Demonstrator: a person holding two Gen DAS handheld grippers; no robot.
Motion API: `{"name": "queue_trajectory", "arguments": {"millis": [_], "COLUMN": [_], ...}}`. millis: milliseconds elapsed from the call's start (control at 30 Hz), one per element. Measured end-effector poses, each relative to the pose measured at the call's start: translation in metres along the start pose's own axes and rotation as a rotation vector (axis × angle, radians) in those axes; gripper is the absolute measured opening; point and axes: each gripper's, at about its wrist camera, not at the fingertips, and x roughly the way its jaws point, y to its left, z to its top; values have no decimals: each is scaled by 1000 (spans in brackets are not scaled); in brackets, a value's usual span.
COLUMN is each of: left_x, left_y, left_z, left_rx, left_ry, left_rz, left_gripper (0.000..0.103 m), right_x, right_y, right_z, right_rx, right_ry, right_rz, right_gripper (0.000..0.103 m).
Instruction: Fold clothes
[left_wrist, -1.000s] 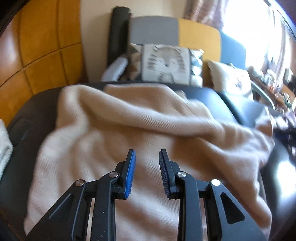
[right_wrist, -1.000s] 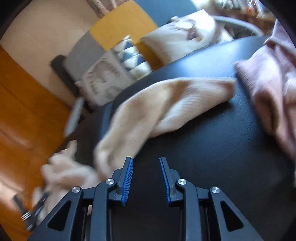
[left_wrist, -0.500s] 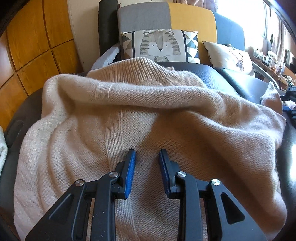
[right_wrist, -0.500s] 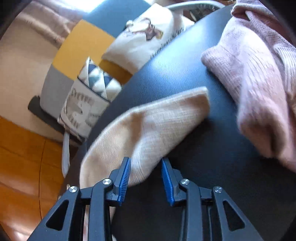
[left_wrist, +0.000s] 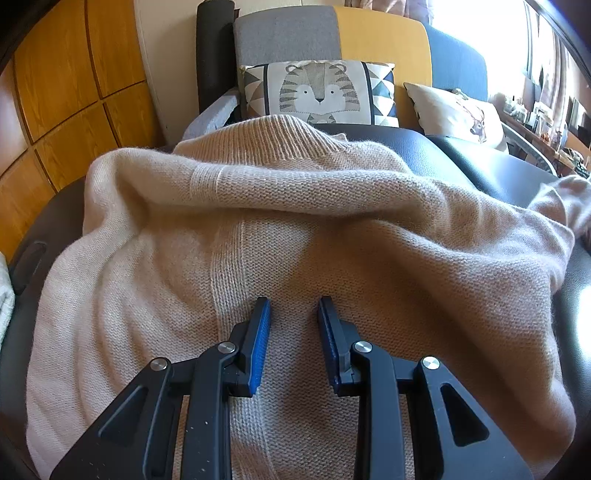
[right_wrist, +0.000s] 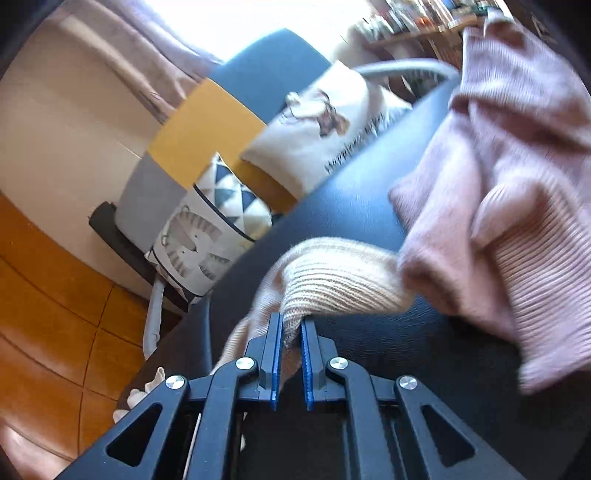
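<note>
Beige knit sweater (left_wrist: 332, 229) spread on black table (left_wrist: 509, 173). Left gripper (left_wrist: 293, 314) jaws spread above it. Right gripper (right_wrist: 291, 328) pinches sleeve cuff (right_wrist: 332, 291) beside pink sweater (right_wrist: 517, 206).

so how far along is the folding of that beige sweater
Early on. Done: the beige sweater lies spread over the black table, with one bunched ridge across it but no neat fold. In hand: the right tongs are shut on its ribbed sleeve cuff, while the left tongs hover open over the body. Left: folding the sleeve in, folding the body, then the pink sweater.
</note>
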Motion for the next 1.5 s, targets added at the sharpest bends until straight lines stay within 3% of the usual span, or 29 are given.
{"name": "queue_trajectory", "arguments": {"millis": [167, 433, 500, 633, 733, 900, 967, 1100, 1300, 1367, 1433, 1500], "left_x": [0, 1, 2, 3, 3, 2, 1, 1, 1, 1, 1, 2], "left_y": [2, 1, 0, -1, 0, -3, -3, -5, -9, -10, -10, -11], "left_z": [0, 0, 1, 2, 3, 6, 7, 9, 11, 12, 12, 12], "left_rx": [-6, -1, 2, 2, 2, 17, 24, 33, 51, 57, 60, 65], "left_ry": [0, -4, -5, -6, -6, 7, 12, 14, 31, 32, 32, 32], "left_rz": [-9, -5, 0, 0, 1, 14, 19, 28, 48, 55, 59, 64], "left_gripper": [29, 29, 29, 29, 29, 29, 29, 29, 29, 29, 29, 29], "right_x": [-35, -77, -75, -46, -49, -84, -84, -61, 11, 47, 77, 82], "right_y": [6, -34, -47, -74, -73, -70, -75, -84, -47, -41, -45, -51], "right_z": [2, 4, -2, -23, -34, -24, -10, 20, 55, 63, 67, 72], "right_rx": [-29, -30, -44, -92, -159, -164, -141, -118, -321, -381, -437, -456], "right_ry": [-52, -145, -126, 71, 81, -96, -107, -73, 12, 118, 219, 229], "right_rz": [6, -152, -231, -346, -397, -451, -493, -469, -459, -465, -559, -558], "right_gripper": [8, 8, 8, 13, 20, 23, 23, 23, 23, 24, 24, 24]}}
